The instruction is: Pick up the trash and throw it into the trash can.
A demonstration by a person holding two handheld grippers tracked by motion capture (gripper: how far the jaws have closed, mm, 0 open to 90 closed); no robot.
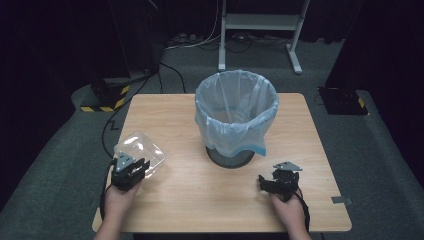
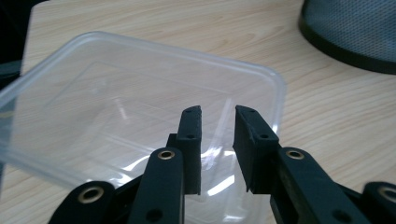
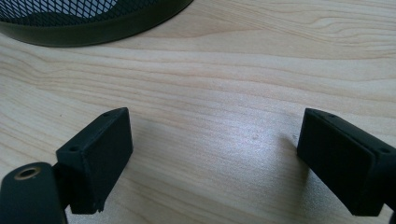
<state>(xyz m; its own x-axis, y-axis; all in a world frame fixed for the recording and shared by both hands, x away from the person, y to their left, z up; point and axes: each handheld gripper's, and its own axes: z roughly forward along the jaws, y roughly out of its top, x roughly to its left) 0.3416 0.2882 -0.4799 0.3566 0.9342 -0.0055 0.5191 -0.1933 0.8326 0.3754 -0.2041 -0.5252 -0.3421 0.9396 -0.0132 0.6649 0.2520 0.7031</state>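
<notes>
Filling most of the high view, the wooden counter (image 1: 200, 200) is carrying a mesh bin (image 1: 235, 120) at its middle, and a pale blue bag (image 1: 220, 105) is lining the bin and folding over its rim. Near the counter's left front edge, a clear plastic container (image 1: 142, 150) is sitting tilted, and the left tool (image 1: 131, 170) is reaching over its near rim. In the left gripper view its jaws are standing a little apart on either side of the container's wall (image 2: 219, 140), and whether they are pressing on it I cannot tell. Well apart at the front right, the right tool (image 1: 280, 182) is resting low over bare wood, its jaws spread wide.
</notes>
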